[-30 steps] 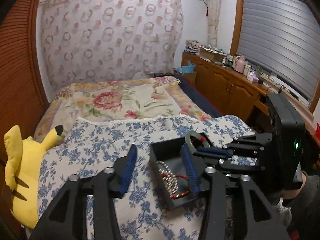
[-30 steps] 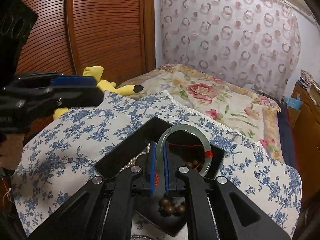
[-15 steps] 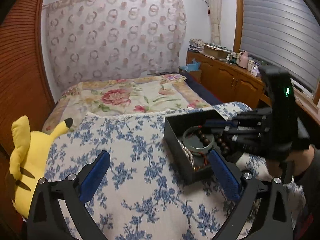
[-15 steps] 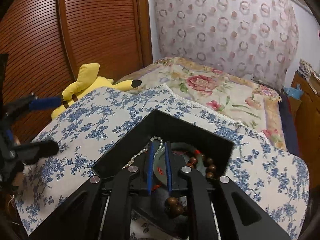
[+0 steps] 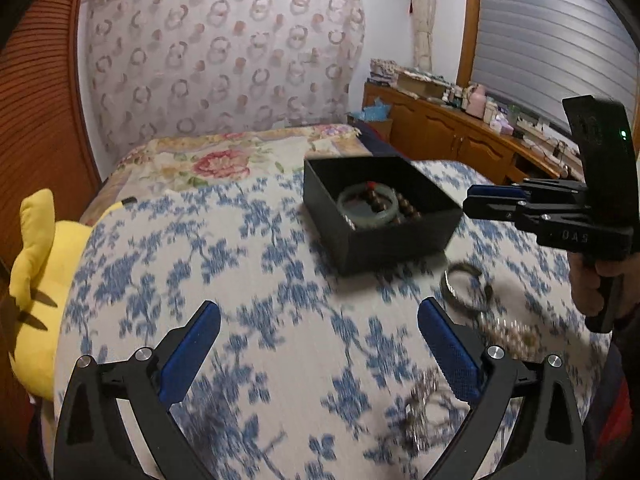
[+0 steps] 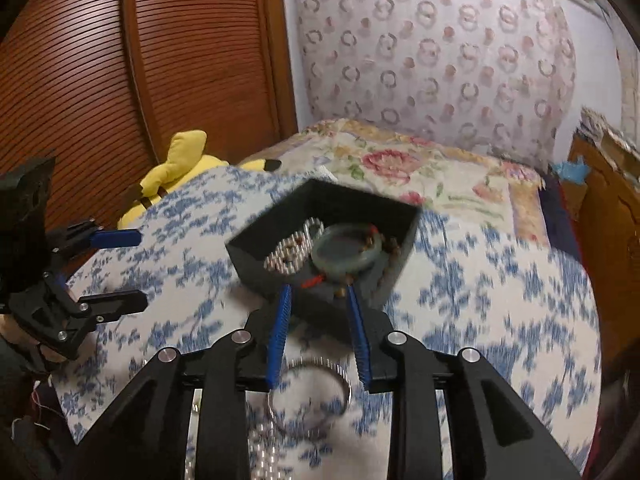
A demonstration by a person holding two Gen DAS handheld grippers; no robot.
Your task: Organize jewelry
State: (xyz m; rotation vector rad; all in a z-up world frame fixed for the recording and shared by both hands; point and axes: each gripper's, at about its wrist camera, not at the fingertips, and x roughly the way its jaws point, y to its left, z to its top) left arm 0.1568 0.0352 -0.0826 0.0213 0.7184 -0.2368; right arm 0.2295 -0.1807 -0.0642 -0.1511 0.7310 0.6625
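Note:
A black open box (image 5: 384,232) stands on the blue-flowered cloth; it also shows in the right wrist view (image 6: 260,268). In it lie a green jade bangle (image 5: 368,210) (image 6: 346,254), brown wooden beads (image 5: 406,210) and a pearl strand (image 6: 290,254). My left gripper (image 5: 318,322) is open and empty, pulled back from the box. My right gripper (image 6: 318,296) is open and empty, just in front of the box; in the left wrist view it (image 5: 468,202) is at the box's right. A silver bangle (image 6: 310,396) (image 5: 464,286) lies on the cloth under the right gripper.
More loose jewelry lies on the cloth near me: pearls (image 5: 512,332) and a tangled chain (image 5: 424,416). A yellow plush toy (image 5: 36,280) sits at the cloth's left edge. A floral bed (image 5: 224,160) lies behind, wooden cabinets (image 5: 452,140) on the right, a slatted wardrobe (image 6: 100,80) on the left.
My right gripper lowered the jade bangle into the box, opened, and drew back. My left gripper let go of the box, opened wide and pulled back.

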